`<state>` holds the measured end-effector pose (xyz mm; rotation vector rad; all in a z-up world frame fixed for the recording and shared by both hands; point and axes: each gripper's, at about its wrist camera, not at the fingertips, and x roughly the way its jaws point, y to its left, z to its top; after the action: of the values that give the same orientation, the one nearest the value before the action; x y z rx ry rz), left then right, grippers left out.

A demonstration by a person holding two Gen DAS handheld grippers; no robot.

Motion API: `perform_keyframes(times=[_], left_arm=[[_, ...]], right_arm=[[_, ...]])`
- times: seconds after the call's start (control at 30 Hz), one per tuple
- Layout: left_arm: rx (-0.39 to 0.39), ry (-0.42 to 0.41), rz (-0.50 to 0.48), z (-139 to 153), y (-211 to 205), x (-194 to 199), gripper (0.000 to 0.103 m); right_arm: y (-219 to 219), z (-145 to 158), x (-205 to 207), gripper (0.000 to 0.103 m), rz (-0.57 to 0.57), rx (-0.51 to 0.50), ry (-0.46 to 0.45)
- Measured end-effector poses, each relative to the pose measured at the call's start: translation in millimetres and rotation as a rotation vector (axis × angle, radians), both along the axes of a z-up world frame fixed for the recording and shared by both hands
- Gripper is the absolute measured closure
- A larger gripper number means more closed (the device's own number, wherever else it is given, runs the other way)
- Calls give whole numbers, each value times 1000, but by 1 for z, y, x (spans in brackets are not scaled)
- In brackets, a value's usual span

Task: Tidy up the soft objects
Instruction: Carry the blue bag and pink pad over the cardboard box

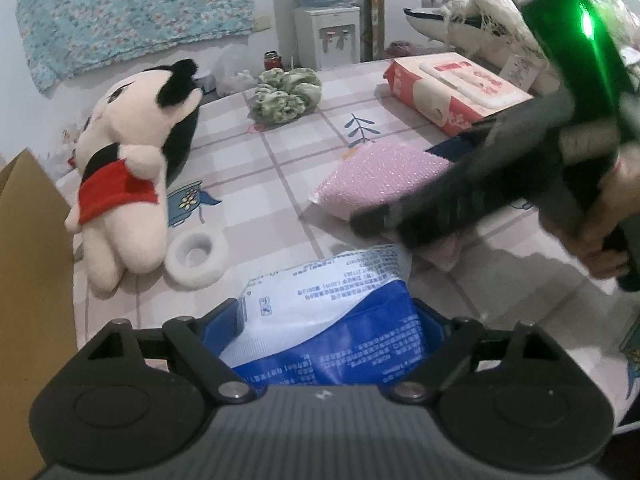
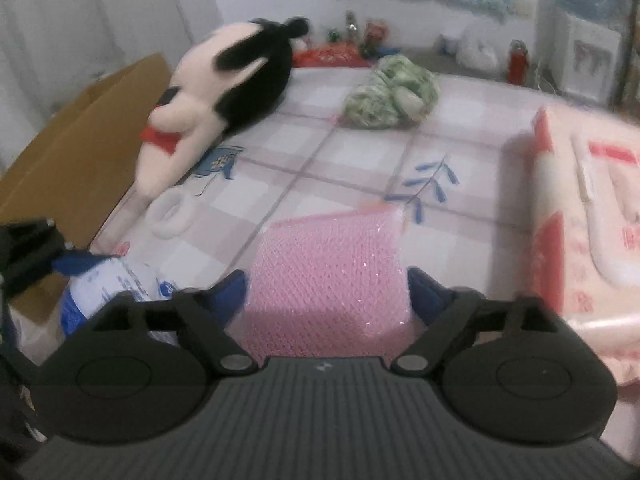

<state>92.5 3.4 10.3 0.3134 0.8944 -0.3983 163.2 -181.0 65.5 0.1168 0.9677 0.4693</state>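
My left gripper (image 1: 326,320) is shut on a blue and white soft pack (image 1: 328,320), held low over the checked tablecloth. My right gripper (image 2: 326,292) is shut on a pink bubble-wrap pouch (image 2: 328,264); the pouch also shows in the left wrist view (image 1: 380,176) under the right gripper's body. The blue pack shows at the left in the right wrist view (image 2: 108,288). A mouse plush (image 1: 124,172) in a red shirt lies at the left. A white fluffy ring (image 1: 196,256) lies by its feet. A green fluffy bundle (image 1: 284,94) lies further back.
A pink and white wipes pack (image 1: 456,88) lies at the right, also seen in the right wrist view (image 2: 592,224). A cardboard box (image 1: 32,280) stands at the table's left edge. A water dispenser (image 1: 328,28) stands behind the table. More soft items (image 1: 472,16) are piled at the back right.
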Motion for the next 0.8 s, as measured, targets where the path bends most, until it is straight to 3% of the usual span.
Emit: perform_keyframes(times=[0.1, 0.2, 0.33, 0.53, 0.6, 0.7, 0.8], left_arm=[[24, -15, 18, 4, 6, -8, 15], [17, -26, 38, 14, 15, -19, 16], [-4, -74, 42, 37, 25, -42, 17], [-56, -213, 107, 106, 66, -78, 17], [-34, -251, 155, 130, 93, -82, 17], [20, -279, 307, 150, 148, -74, 17], [109, -216, 420, 144, 204, -47, 17]], right_arm=[[24, -3, -11, 22, 67, -132, -59], [29, -1, -15, 27, 12, -151, -79], [10, 2, -15, 27, -77, -21, -35], [-8, 12, -16, 26, -99, 170, -21], [-8, 19, -18, 26, -94, 213, -30], [-4, 29, -20, 25, -78, 276, -24], [6, 36, -25, 25, -41, 328, -13]])
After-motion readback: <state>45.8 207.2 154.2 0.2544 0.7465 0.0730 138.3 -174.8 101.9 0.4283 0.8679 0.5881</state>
